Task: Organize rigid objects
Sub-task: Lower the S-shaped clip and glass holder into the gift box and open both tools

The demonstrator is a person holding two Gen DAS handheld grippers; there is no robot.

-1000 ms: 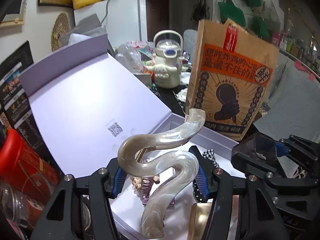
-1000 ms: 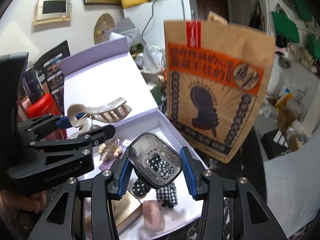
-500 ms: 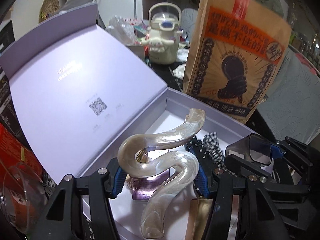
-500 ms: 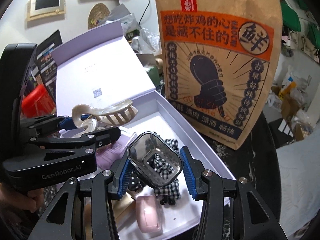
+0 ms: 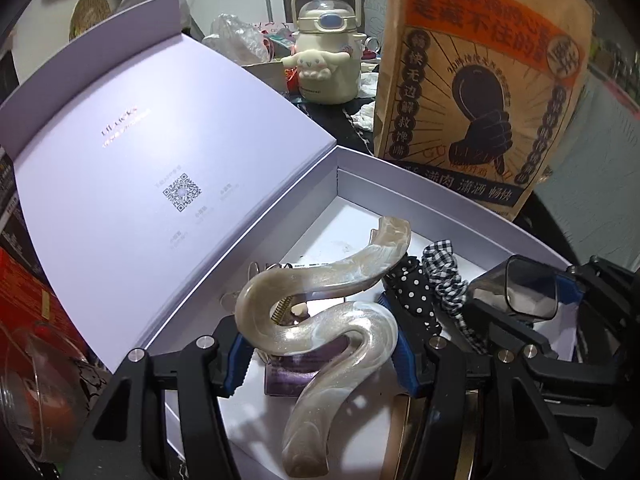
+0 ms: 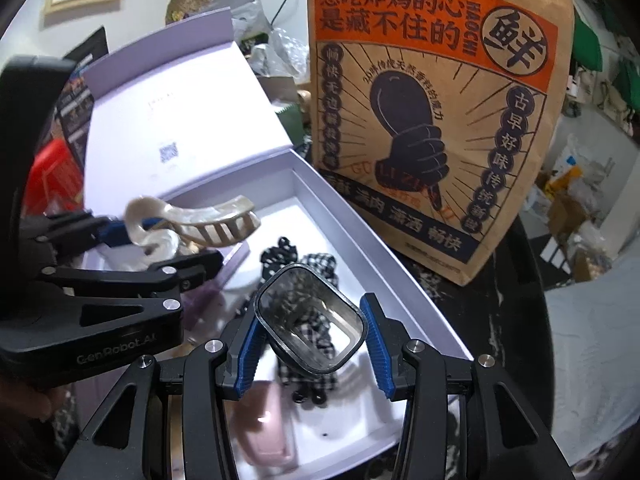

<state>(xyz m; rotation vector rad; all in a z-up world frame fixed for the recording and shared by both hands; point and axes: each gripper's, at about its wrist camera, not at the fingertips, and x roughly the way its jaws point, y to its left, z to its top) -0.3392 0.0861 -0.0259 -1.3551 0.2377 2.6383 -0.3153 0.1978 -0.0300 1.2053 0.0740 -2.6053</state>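
Left gripper [image 5: 320, 354]: a pearly hair claw [image 5: 320, 320] is clamped between its jaws. The claw is held up over the near left part of the box.

Right gripper [image 6: 310, 346]: a small dark see-through cup [image 6: 312, 322] is gripped between its jaws. The cup is held over the near right part of the box.

Box [image 6: 360, 236]: a pale purple box is seen on the dark surface [image 6: 504, 320], with its lid [image 5: 132, 184] folded back on the left.

Already in the box: a polka-dot scrunchie [image 5: 414, 296] and a checked scrunchie [image 5: 446, 280] are laid in the middle. A pink case [image 6: 266, 428] is seen at the near end. A purple packet [image 5: 298, 372] is seen under the claw.

Far end of the box: it is bare white floor.

Behind the box: a brown paper bag [image 6: 432, 108] is stood at the far right, just beside the box. A cream kettle-shaped bottle [image 5: 326, 56] is seen far back.

Done: some things look put away already.

Left to do: the claw and the cup are not set down yet. It is judged that both must be lowered into the box and let go. Whether more things wait outside cannot be told.
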